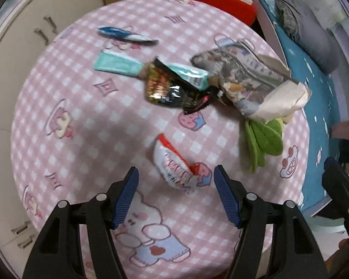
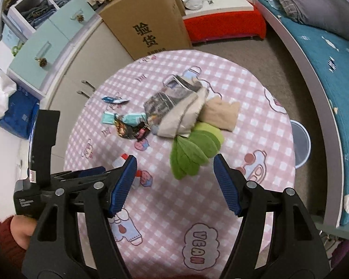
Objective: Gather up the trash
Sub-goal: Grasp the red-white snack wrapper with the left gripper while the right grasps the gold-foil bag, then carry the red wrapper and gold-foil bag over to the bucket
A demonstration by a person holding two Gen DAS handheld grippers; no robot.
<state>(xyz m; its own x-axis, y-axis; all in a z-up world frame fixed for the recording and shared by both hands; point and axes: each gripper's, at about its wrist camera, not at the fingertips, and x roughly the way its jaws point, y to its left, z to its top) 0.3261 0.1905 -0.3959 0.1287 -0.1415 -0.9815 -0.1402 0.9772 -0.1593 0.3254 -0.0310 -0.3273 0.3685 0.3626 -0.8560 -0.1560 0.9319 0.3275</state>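
- Left gripper (image 1: 175, 179): fingers spread apart, gripping nothing; a red-and-white wrapper (image 1: 174, 165) lies on the pink checked surface (image 1: 81, 121) just ahead, between the fingertips.
- Right gripper (image 2: 174, 169): fingers apart, empty; green cloth (image 2: 193, 153) just ahead.

The red-and-white wrapper (image 2: 124, 160) sits half hidden behind the left gripper (image 2: 118, 174) — print blurred, unreadable.

The cardboard box (image 2: 149, 21) standing behind the table carries two large black Chinese characters, 验货. The pink checked tablecloth (image 2: 221, 209) shows a cloud-shaped badge reading "VEAN" near its front edge. Print on the snack wrappers is too blurred to read.
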